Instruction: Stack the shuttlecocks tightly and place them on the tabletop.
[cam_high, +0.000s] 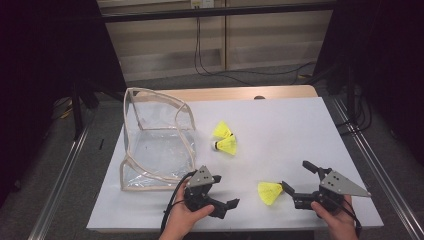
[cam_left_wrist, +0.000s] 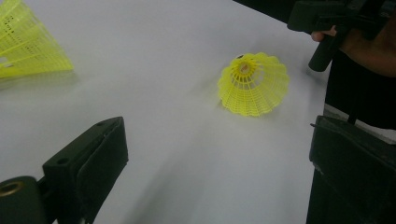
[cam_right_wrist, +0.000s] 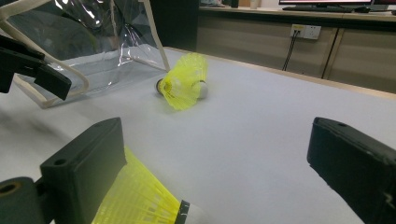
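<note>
- We are working the near shuttlecock (cam_high: 270, 193) first; it is lying on its side on the table (cam_high: 300, 130), at the near right.
- Right gripper (cam_high: 299, 179) is standing with fingers wide, holding nothing. In its own view the shuttlecock (cam_right_wrist: 140, 200) is sitting low between the fingers, touching or just beside the left one (cam_right_wrist: 84, 163), cork end pointing toward the right.
- Left gripper (cam_high: 226, 195) is also spread wide and empty, aiming across at the skirt's open mouth (cam_left_wrist: 253, 84).
- Right hand is clearly the nearer.
- Farther off, two more shuttlecocks (cam_high: 225, 138) are lying together beside the clear bag (cam_high: 155, 145).
</note>
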